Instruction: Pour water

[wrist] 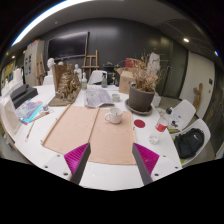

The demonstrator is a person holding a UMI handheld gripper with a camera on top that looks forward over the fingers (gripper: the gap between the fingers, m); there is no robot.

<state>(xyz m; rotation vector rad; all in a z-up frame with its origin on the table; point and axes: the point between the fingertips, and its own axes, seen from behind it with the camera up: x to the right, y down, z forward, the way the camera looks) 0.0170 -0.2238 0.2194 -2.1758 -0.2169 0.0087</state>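
Observation:
A white cup [113, 116] stands on the far end of two tan placemats [92, 132] laid side by side on a white table [110, 176]. Behind the cup sits a pale grey-white object [97, 97]; I cannot tell what kind of thing it is. My gripper [111, 166] hovers over the table's near edge, well short of the cup. It is open, with its pink pads [75, 157] wide apart and only placemat and tabletop between them.
A dark pot of dried plants [142, 96] stands right of the cup, with a red coaster [140, 124] and a red cup [161, 125] nearer. A basket of dried stems [65, 90] and a book [30, 112] lie left. Chairs [185, 115] ring the table.

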